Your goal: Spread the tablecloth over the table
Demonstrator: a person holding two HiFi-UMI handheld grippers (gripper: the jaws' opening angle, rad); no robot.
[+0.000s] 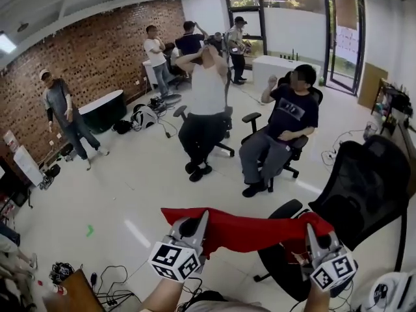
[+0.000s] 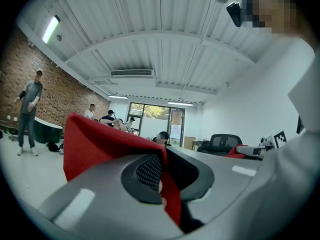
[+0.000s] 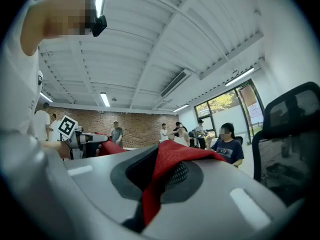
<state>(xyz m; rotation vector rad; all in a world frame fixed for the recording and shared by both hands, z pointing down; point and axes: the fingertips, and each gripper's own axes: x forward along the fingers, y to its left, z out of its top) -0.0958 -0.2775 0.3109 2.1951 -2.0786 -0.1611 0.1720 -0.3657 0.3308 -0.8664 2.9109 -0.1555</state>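
While left claw (image 1: pixel 195 226) pinches tablecloth (image 1: pixel 253 229), right claw (image 1: pixel 312 233) too

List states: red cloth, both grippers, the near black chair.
tablecloth: bunched, held up in the air between both grippers, not spread.
left gripper: shut on the tablecloth.
right gripper: shut on the tablecloth.
black office chair: nobody in it.
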